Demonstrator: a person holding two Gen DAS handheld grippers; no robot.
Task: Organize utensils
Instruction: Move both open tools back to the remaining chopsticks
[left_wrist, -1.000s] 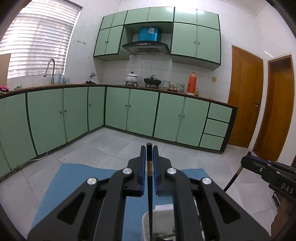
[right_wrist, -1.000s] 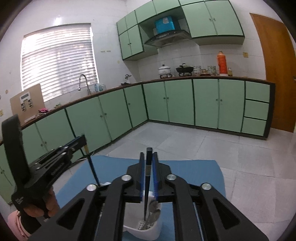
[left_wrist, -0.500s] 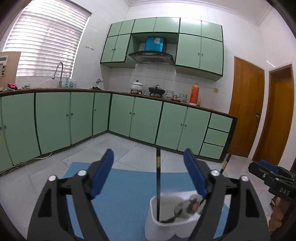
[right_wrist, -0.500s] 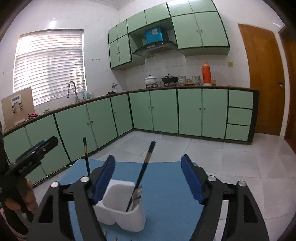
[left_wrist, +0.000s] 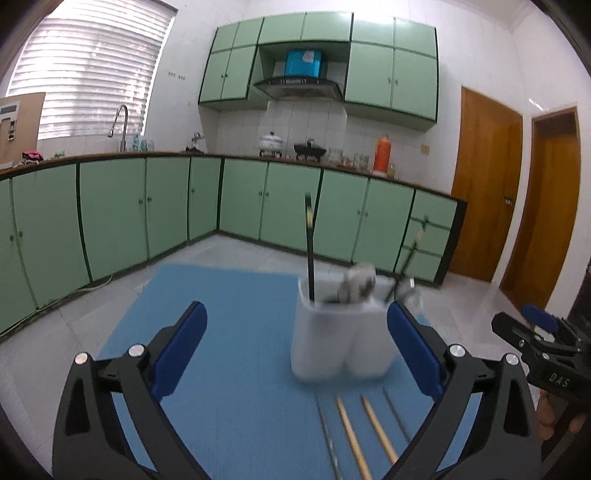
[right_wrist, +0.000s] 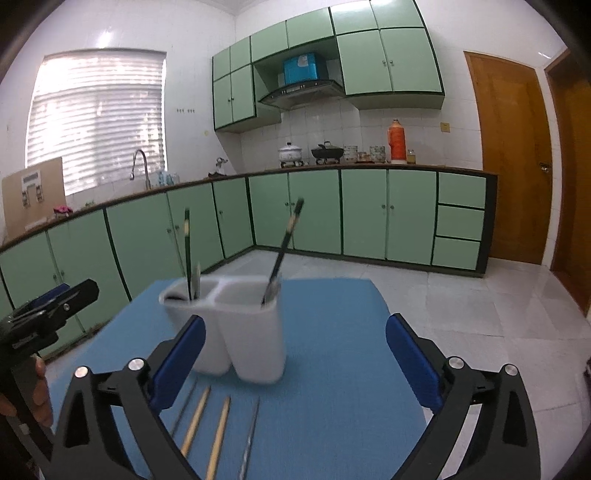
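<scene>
Blue mat (left_wrist: 229, 332): blurred white holder (left_wrist: 341, 339) hides its utensils' lower ends.

A home kitchen: ahead of the tongs, pale green base cupboards (left_wrist: 155, 206) run under a dark countertop (right_wrist: 369, 168), with a chrome sink tap (left_wrist: 120, 125), black extractor hood (right_wrist: 303, 92) and white enamel pot (right_wrist: 290, 152)
</scene>
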